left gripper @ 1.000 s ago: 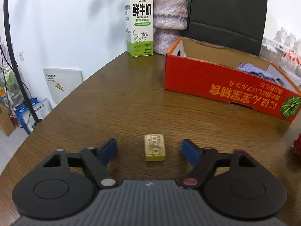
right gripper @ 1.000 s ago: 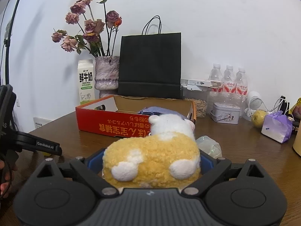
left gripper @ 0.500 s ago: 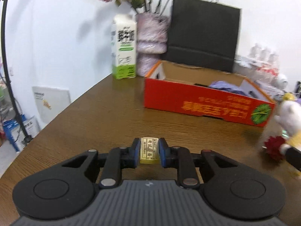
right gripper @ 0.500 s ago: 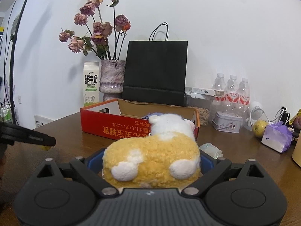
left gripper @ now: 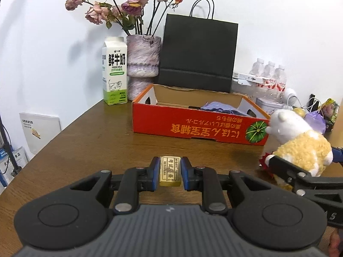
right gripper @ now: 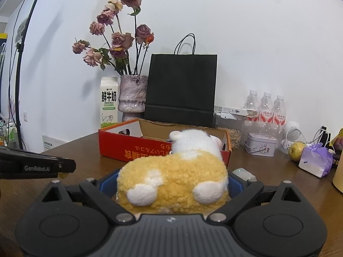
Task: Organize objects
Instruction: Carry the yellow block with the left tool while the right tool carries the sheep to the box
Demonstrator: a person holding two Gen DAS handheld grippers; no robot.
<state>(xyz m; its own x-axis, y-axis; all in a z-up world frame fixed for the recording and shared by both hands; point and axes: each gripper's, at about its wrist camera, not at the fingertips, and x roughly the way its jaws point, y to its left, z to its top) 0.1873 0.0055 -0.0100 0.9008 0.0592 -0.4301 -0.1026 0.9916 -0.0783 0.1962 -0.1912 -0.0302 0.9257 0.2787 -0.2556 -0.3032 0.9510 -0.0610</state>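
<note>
left gripper (left gripper: pixel 170 172): black linkage arms, blue pads, silver pivot screws, ribbed grey housing at 6 o'clock
right gripper (right gripper: pixel 172 184): same black build, blue pads
marking: white "GenRobot.AI" lettering at 9 o'clock

Home room: wooden table (left gripper: pixel 90 150), rose vase (left gripper: pixel 143 62), milk carton (left gripper: pixel 114 70).

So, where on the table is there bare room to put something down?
The widest bare wood lies between the red box, the milk carton and the table's left edge. The box's left half is also bare. It is crowded to the right: bottles, a tin, an apple and a purple bag.
</note>
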